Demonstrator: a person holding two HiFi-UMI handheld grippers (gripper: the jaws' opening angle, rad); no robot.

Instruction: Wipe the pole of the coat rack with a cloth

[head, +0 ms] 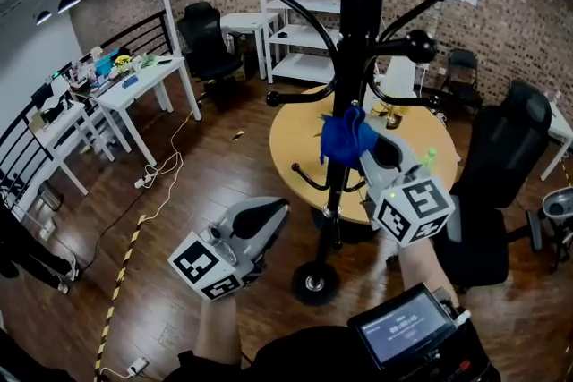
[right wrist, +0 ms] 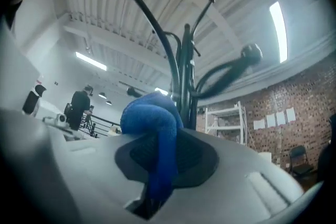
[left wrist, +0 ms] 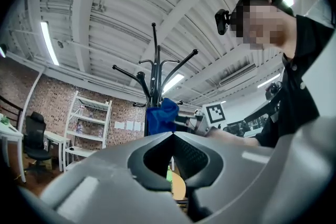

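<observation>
A black coat rack stands on the wood floor, its pole (head: 354, 58) rising past curved hooks to a round base (head: 314, 282). My right gripper (head: 369, 148) is shut on a blue cloth (head: 347, 137), which presses against the pole at mid height. In the right gripper view the cloth (right wrist: 153, 128) hangs between the jaws with the pole (right wrist: 185, 81) just behind it. My left gripper (head: 273, 215) hangs lower left of the pole, shut and holding nothing. The left gripper view shows the pole (left wrist: 154, 73) and the cloth (left wrist: 161, 115) beyond the closed jaws.
A round yellow table (head: 295, 139) stands right behind the rack. A black office chair (head: 501, 183) is at the right. White desks (head: 134, 85) line the left and white shelves (head: 295, 4) stand against the brick wall. Cables (head: 161, 183) and striped tape (head: 121, 282) cross the floor.
</observation>
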